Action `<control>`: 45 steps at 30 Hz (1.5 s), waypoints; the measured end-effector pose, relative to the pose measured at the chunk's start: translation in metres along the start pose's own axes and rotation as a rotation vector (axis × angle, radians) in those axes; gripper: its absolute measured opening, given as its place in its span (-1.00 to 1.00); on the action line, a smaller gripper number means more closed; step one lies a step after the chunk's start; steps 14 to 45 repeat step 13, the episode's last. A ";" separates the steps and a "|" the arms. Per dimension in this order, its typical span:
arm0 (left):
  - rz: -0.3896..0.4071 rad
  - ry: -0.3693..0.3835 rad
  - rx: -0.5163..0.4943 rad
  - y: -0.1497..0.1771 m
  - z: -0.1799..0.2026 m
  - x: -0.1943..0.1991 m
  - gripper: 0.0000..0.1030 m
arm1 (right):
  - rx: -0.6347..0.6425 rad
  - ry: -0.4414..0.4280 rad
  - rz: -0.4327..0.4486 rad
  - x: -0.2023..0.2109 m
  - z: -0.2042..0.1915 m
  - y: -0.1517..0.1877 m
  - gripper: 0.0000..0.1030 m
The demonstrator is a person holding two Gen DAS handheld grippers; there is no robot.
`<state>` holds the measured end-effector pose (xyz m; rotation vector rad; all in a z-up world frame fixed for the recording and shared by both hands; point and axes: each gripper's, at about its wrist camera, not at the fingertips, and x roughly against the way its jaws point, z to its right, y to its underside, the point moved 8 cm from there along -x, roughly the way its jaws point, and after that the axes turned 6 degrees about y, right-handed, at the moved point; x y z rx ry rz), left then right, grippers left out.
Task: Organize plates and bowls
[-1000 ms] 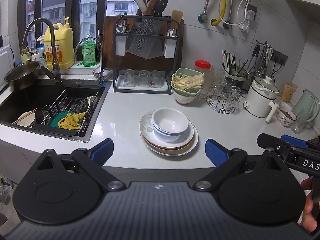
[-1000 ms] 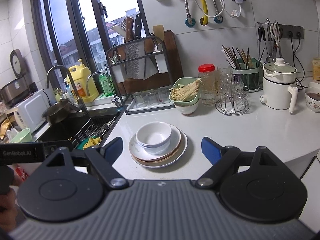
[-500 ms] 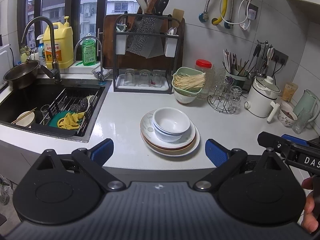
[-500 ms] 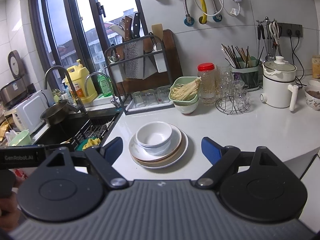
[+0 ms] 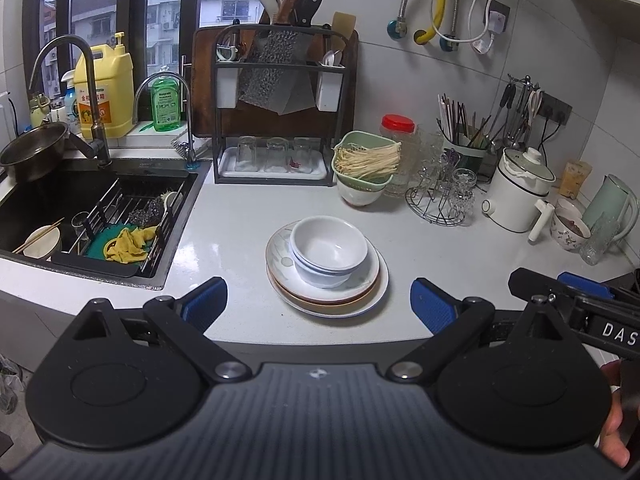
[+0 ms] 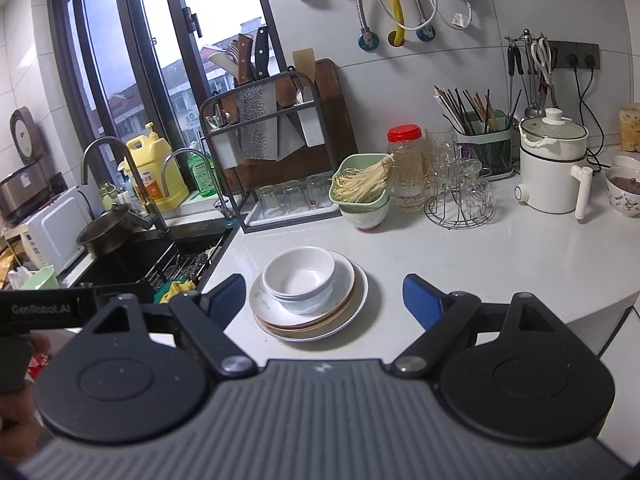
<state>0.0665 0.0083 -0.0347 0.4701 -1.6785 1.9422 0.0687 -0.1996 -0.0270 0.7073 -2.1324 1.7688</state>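
Observation:
Two white bowls (image 5: 328,250) sit nested on a stack of plates (image 5: 362,300), white and tan, on the white counter (image 5: 440,256) near its front edge. My left gripper (image 5: 318,304) hangs open just in front of the stack, its blue pads (image 5: 204,304) apart with nothing between them. In the right wrist view the same bowls (image 6: 298,276) and plates (image 6: 352,304) lie just ahead of my right gripper (image 6: 326,300), which is also open and empty. Neither gripper touches the dishes.
A black sink (image 5: 60,200) with a drain basket and a bowl with chopsticks lies to the left. Behind stand a knife rack (image 5: 280,100), a green basket on a bowl (image 5: 364,160), a wire glass holder (image 5: 444,196) and a white pot (image 5: 516,196).

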 end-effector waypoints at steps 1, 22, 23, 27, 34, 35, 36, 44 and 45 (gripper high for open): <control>-0.004 -0.002 -0.004 0.000 0.001 -0.001 0.94 | -0.001 0.001 0.001 0.000 0.001 0.000 0.68; -0.021 -0.007 0.011 0.008 0.004 -0.003 0.94 | -0.024 0.016 -0.001 0.002 0.013 0.002 0.68; -0.021 -0.007 0.011 0.008 0.004 -0.003 0.94 | -0.024 0.016 -0.001 0.002 0.013 0.002 0.68; -0.021 -0.007 0.011 0.008 0.004 -0.003 0.94 | -0.024 0.016 -0.001 0.002 0.013 0.002 0.68; -0.021 -0.007 0.011 0.008 0.004 -0.003 0.94 | -0.024 0.016 -0.001 0.002 0.013 0.002 0.68; -0.021 -0.007 0.011 0.008 0.004 -0.003 0.94 | -0.024 0.016 -0.001 0.002 0.013 0.002 0.68; -0.021 -0.007 0.011 0.008 0.004 -0.003 0.94 | -0.024 0.016 -0.001 0.002 0.013 0.002 0.68; -0.021 -0.007 0.011 0.008 0.004 -0.003 0.94 | -0.024 0.016 -0.001 0.002 0.013 0.002 0.68; -0.021 -0.007 0.011 0.008 0.004 -0.003 0.94 | -0.024 0.016 -0.001 0.002 0.013 0.002 0.68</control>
